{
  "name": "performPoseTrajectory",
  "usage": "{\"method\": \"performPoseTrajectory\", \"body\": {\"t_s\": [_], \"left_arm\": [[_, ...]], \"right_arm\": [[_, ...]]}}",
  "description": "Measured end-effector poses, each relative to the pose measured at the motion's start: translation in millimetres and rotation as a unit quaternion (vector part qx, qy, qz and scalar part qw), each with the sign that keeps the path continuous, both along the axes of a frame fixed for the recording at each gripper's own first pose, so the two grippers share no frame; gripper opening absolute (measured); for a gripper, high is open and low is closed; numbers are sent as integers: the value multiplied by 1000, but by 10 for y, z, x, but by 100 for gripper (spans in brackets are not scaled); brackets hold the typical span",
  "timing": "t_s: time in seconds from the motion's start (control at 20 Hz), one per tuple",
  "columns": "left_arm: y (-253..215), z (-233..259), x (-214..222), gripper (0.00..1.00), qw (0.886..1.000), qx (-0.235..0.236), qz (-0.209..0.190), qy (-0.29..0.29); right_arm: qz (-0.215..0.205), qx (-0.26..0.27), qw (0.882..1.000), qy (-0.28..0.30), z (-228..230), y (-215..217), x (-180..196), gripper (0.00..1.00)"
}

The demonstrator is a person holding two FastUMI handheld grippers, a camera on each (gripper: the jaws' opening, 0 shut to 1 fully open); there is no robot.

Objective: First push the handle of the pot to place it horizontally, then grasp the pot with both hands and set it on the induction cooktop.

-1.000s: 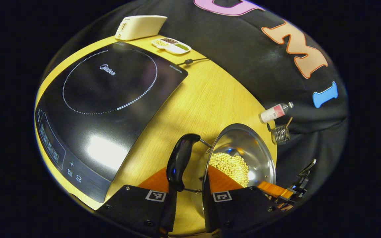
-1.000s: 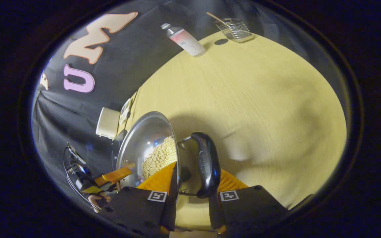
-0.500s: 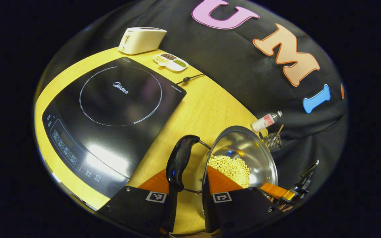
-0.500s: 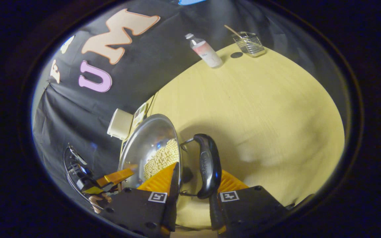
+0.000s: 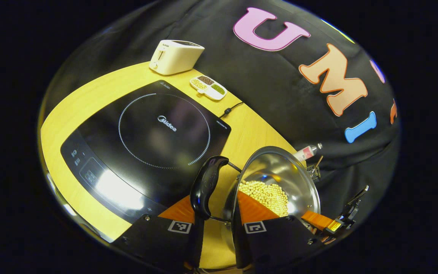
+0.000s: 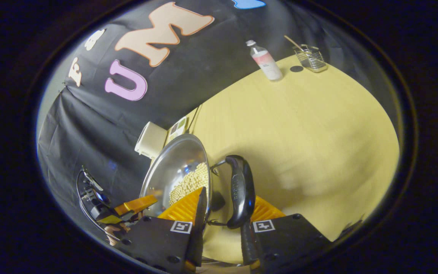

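A steel pot (image 5: pixel 280 175) with pale beans (image 5: pixel 266 194) in it hangs above the wooden table (image 6: pixel 299 125). My left gripper (image 5: pixel 215 199) is shut on the pot's side at its black handle (image 5: pixel 205 186): one finger is inside the wall, the other outside under the handle. My right gripper (image 6: pixel 228 199) is shut on the opposite side of the pot (image 6: pixel 177 171) the same way, at the other black handle (image 6: pixel 240 190). The black induction cooktop (image 5: pixel 146 140) lies on the table just left of and below the pot. Across the pot, each view shows the other gripper (image 5: pixel 340 222) (image 6: pixel 105 213).
A white appliance (image 5: pixel 175 57), a divided dish (image 5: pixel 208 86) and a cable (image 5: pixel 230 110) lie behind the cooktop by the wall. A bottle (image 6: pixel 266 62), a wire basket (image 6: pixel 310 57) and a small dark disc (image 6: pixel 296 69) stand at the table's far edge.
Both grippers have risen with the pot, and the table has dropped away. In the left gripper view the cooktop has slid right, nearer to the pot.
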State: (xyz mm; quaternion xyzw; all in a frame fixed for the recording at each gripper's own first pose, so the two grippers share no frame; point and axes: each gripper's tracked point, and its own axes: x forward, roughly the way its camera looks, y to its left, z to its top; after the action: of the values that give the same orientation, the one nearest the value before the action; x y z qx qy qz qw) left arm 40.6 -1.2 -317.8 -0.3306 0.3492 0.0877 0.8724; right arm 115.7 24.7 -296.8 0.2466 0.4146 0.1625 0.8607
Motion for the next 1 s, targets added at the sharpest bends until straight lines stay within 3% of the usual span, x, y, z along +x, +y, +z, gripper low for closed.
{"method": "performPoseTrajectory", "body": {"t_s": [0.15, 0.35, 0.5, 0.6, 0.7, 1.0], "left_arm": [[389, -22, -6, 39, 1000, -7, -5, 4], [1009, -47, 7, 33, 1000, 3, -12, 5], [1475, -39, 20, 36, 1000, 22, -10, 1], [1713, -72, 54, 33, 999, 30, -11, 0], [1897, -99, 96, 38, 999, 35, -11, -4], [2176, -145, 171, 38, 999, 38, -3, -16]], "right_arm": [[-10, -3, 1000, 0, -4, 397, -63, 43], [-17, -2, 1000, 2, -80, 1026, -104, 43], [-17, 3, 1000, 7, -189, 1509, -100, 43], [-19, 6, 1000, 6, -249, 1720, -80, 43], [-21, 8, 1000, 5, -285, 1920, -34, 43], [-16, 5, 1000, -9, -338, 2192, 99, 43]]}}
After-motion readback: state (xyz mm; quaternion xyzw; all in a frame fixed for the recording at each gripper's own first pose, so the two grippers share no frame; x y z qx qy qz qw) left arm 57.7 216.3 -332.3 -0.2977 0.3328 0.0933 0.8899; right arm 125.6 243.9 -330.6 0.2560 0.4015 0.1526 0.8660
